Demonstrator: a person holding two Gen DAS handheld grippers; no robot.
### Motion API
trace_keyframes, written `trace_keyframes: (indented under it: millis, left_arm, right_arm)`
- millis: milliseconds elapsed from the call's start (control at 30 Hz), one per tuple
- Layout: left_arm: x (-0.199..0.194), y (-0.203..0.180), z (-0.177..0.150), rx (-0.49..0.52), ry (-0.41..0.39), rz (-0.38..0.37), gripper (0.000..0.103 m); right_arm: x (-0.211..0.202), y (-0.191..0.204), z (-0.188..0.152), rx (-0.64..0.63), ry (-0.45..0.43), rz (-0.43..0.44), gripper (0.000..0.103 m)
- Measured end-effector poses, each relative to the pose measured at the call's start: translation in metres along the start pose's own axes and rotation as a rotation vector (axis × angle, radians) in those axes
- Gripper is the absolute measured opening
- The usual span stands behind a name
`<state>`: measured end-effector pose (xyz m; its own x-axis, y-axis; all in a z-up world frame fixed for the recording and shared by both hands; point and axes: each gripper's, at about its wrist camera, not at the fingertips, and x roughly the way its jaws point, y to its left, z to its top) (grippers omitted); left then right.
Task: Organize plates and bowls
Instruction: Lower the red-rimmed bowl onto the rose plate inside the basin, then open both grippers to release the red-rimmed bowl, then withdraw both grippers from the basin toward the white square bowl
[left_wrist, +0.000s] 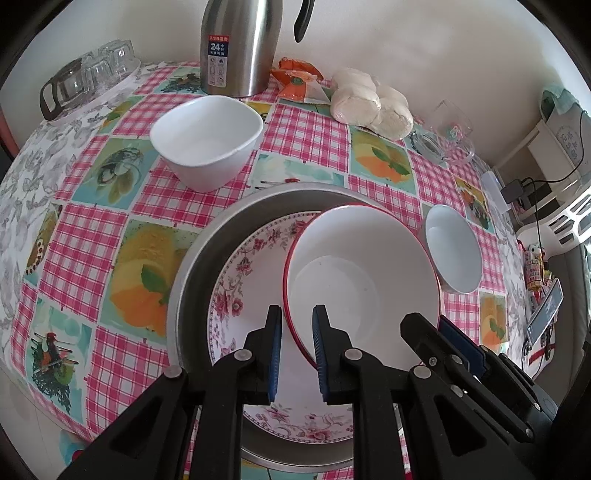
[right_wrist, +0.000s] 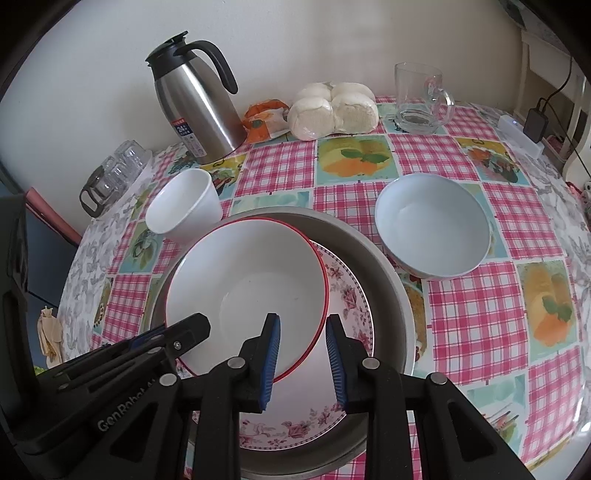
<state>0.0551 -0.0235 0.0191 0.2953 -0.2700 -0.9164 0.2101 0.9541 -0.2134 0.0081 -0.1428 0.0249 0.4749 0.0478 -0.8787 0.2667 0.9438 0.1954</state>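
Both grippers hold the same red-rimmed bowl, one on each side. The left gripper has its jaws pinching the bowl's rim on the left side: the red edge passes between the two blue pads, and the jaws stand as narrow as they go. The right gripper pinches the rim on the opposite side, with one pad inside the bowl and the other outside it.

The red-rimmed bowl sits tilted on a floral plate, and it covers only a part of the plate. The floral plate lies inside a large metal basin, which stands on the tabletop covered with a pink checked cloth with fruit pictures.

Two more bowls stand on the tabletop outside the basin. A white squarish bowl stands beyond the basin, on the left gripper's side. A pale round bowl stands just beside the basin, on the right gripper's side.

At the back, near the wall, stands a steel thermos jug with a black handle. Next to it lies an orange packet, then a bag of white buns, and then an empty glass mug. In the far left corner there are some glasses, upside down.
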Motion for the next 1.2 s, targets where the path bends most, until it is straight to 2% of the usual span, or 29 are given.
trace_keyframes:
  millis: [233, 533, 600, 667, 767, 867, 1000, 1033, 1200]
  left_arm:
    - [-0.004, 0.000, 0.002, 0.000, -0.018, 0.017, 0.018]
    - [-0.017, 0.004, 0.005, -0.022, -0.080, 0.011, 0.019]
    - [-0.018, 0.005, 0.005, -0.026, -0.084, 0.010, 0.022]
    - [-0.018, 0.006, 0.005, -0.032, -0.086, 0.013, 0.034]
    - [-0.019, 0.007, 0.005, -0.043, -0.090, 0.017, 0.037]
    - [-0.021, 0.008, 0.006, -0.053, -0.099, 0.029, 0.044]
    - [-0.024, 0.011, 0.007, -0.067, -0.113, 0.052, 0.060]
    - [-0.024, 0.012, 0.007, -0.071, -0.115, 0.059, 0.064]
    - [-0.023, 0.020, 0.008, -0.099, -0.120, 0.093, 0.069]
  right_arm:
    - [-0.003, -0.002, 0.001, 0.003, -0.011, -0.004, 0.028]
    - [-0.014, -0.003, 0.005, 0.006, -0.072, -0.011, 0.028]
    - [-0.015, -0.004, 0.005, 0.007, -0.076, -0.017, 0.028]
    - [-0.015, -0.005, 0.005, 0.009, -0.077, -0.024, 0.028]
    - [-0.014, -0.007, 0.005, 0.017, -0.075, -0.031, 0.030]
    - [-0.014, -0.010, 0.006, 0.026, -0.077, -0.039, 0.035]
    - [-0.016, -0.012, 0.006, 0.037, -0.089, -0.052, 0.055]
    - [-0.016, -0.013, 0.006, 0.039, -0.091, -0.055, 0.057]
    - [-0.016, -0.014, 0.007, 0.039, -0.096, -0.068, 0.066]
